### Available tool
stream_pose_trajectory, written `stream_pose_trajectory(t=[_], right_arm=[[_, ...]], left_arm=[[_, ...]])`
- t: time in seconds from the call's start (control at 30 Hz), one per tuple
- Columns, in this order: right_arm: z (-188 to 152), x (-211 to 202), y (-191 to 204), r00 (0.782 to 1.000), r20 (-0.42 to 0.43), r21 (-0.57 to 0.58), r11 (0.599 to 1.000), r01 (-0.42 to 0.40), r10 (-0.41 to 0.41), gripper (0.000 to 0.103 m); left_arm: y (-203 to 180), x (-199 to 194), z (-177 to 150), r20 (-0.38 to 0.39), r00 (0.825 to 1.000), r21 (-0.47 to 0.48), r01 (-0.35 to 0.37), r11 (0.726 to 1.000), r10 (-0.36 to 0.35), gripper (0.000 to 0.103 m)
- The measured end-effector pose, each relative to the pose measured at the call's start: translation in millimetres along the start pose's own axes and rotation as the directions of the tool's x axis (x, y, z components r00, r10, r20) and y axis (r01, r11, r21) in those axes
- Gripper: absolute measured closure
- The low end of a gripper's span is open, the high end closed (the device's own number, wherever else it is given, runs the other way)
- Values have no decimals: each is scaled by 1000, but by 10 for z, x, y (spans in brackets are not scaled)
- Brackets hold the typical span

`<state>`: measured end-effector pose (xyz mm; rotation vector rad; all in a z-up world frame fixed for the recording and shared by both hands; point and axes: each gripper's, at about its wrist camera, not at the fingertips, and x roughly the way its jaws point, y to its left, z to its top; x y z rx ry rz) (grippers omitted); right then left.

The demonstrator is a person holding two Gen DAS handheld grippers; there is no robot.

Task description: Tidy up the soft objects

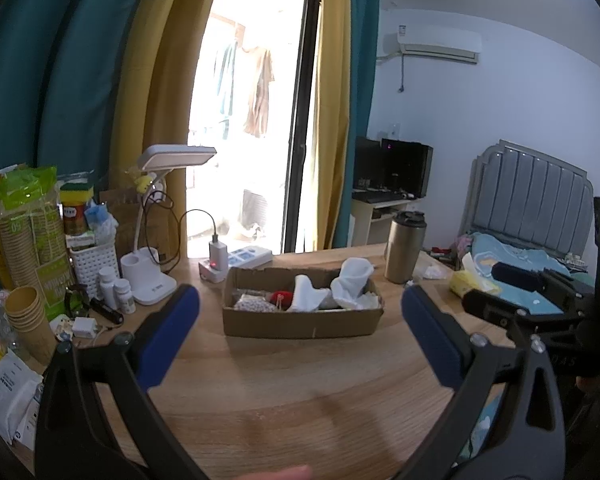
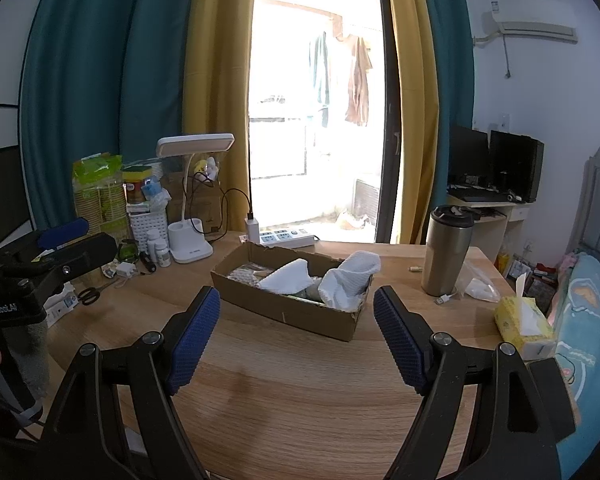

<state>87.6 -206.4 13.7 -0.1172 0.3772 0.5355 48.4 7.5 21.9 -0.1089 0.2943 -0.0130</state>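
A shallow cardboard box (image 1: 300, 322) stands on the wooden desk (image 1: 280, 400), and also shows in the right wrist view (image 2: 284, 308). It holds soft items: white socks (image 1: 352, 284) (image 2: 348, 280), a second white sock (image 1: 306, 296) (image 2: 286, 280), a red item (image 1: 280, 297) and a patterned cloth (image 1: 252, 303) (image 2: 242, 274). My left gripper (image 1: 300, 336) is open and empty, held back from the box. My right gripper (image 2: 296, 334) is open and empty, just in front of the box.
A steel tumbler (image 2: 446, 250) and a yellow tissue pack (image 2: 524, 324) stand right of the box. A desk lamp (image 2: 190, 216), power strip (image 2: 288, 238), bottles, paper cups (image 1: 24, 312) and scissors (image 2: 90, 294) crowd the left. A bed (image 2: 588, 320) lies to the right.
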Motion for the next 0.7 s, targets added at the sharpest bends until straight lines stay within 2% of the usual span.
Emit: stream_pose_trajectory(t=[0.7], right_arm=[[-51,84,-33,1000,-24,1,1000,2,-2,21]], left_arm=[[-34,141,-47,-26,1000,2,-3,1000,3,1]])
